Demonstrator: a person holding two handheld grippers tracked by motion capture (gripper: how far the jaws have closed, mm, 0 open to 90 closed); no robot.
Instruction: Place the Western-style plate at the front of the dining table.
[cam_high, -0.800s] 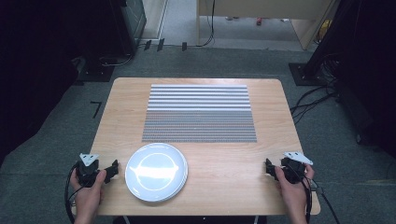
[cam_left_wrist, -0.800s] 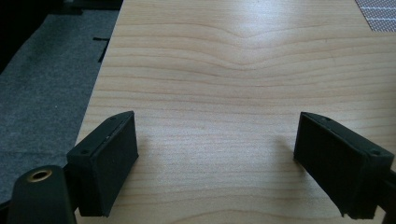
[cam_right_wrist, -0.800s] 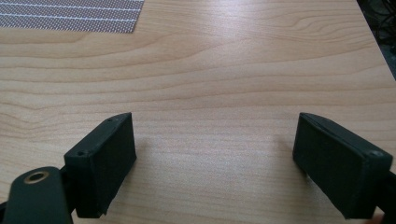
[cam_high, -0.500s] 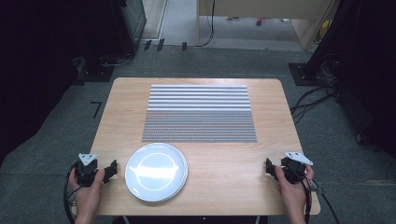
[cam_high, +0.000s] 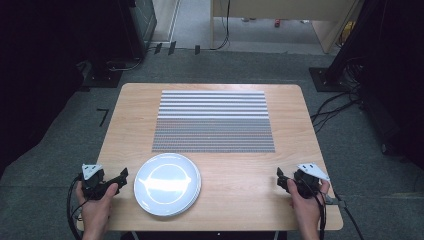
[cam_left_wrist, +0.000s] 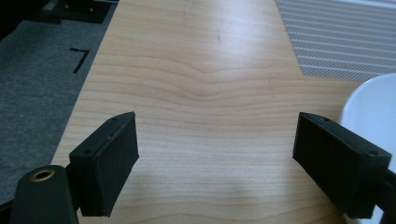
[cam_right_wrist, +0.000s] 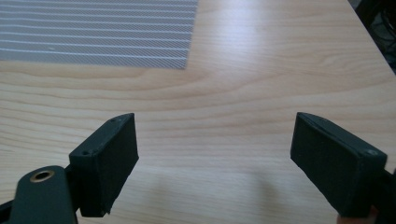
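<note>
A white plate (cam_high: 167, 183) lies near the front edge of the wooden table (cam_high: 210, 220), left of centre. Behind it a grey striped placemat (cam_high: 213, 121) covers the middle of the table. My left gripper (cam_high: 121, 176) rests at the front left corner, just left of the plate, jaws wide apart over bare wood. In the left gripper view (cam_left_wrist: 215, 149) the plate's rim (cam_left_wrist: 373, 112) shows at the right. At the front right corner my right gripper (cam_high: 279, 176) also stands open, with nothing between its jaws (cam_right_wrist: 212, 149).
The placemat's corner (cam_right_wrist: 98, 32) lies ahead of the right gripper. Grey carpet (cam_high: 55, 165) surrounds the table, with cables (cam_high: 340, 107) on the floor at the right and dark equipment (cam_high: 135, 25) behind on the left.
</note>
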